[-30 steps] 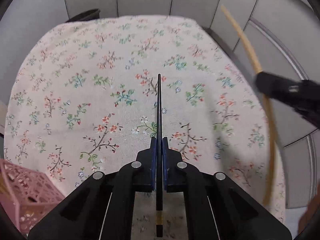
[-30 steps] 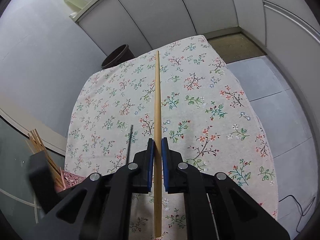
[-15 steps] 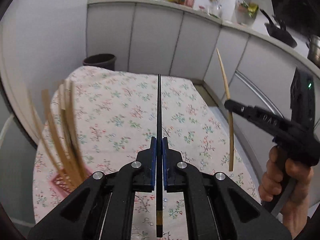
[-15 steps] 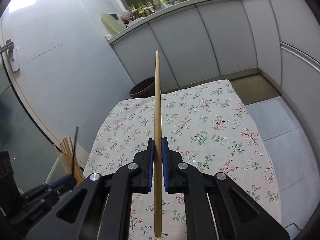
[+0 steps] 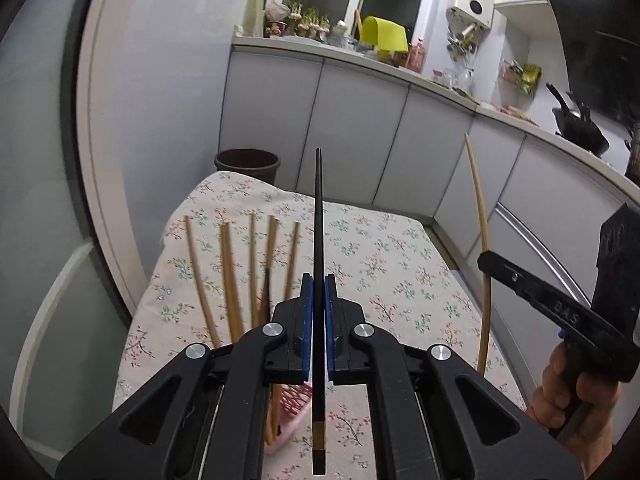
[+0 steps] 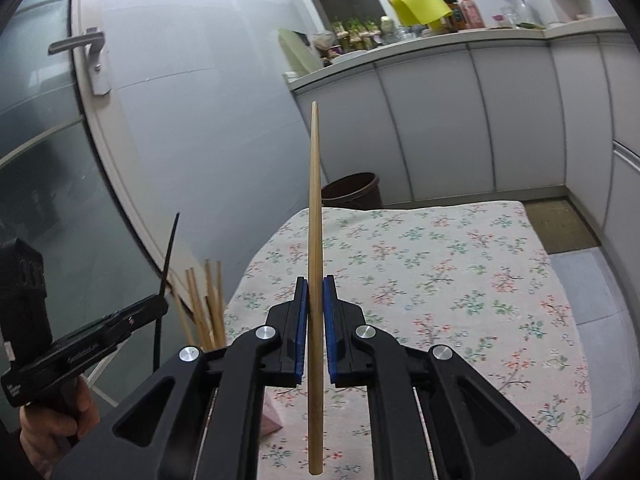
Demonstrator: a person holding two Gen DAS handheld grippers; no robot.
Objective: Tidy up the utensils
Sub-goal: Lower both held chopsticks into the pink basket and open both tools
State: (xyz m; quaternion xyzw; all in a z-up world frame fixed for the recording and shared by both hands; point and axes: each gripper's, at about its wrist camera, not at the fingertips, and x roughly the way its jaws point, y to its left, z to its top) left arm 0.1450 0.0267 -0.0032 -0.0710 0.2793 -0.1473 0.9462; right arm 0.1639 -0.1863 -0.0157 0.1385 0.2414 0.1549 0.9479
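Note:
My left gripper (image 5: 319, 280) is shut on a black chopstick (image 5: 318, 216) that points up and forward, held above the table. My right gripper (image 6: 315, 282) is shut on a bamboo chopstick (image 6: 315, 200), also held upright above the table. A pink lattice holder (image 5: 289, 408) stands just under and left of the left gripper, with several bamboo chopsticks (image 5: 228, 272) fanning up from it. Those chopsticks also show in the right wrist view (image 6: 208, 304), beside the left gripper (image 6: 162, 304). The right gripper (image 5: 486, 258) shows at the right of the left wrist view.
The table has a floral cloth (image 6: 440, 280). A dark bin (image 5: 247, 162) stands behind its far edge. White cabinets (image 5: 360, 132) with a cluttered counter run along the back and right. A glass door (image 6: 48, 168) stands at the left.
Both grippers have tilted up and risen, so the views went from the tabletop to the room. The holder with its chopsticks has come in close under the left gripper.

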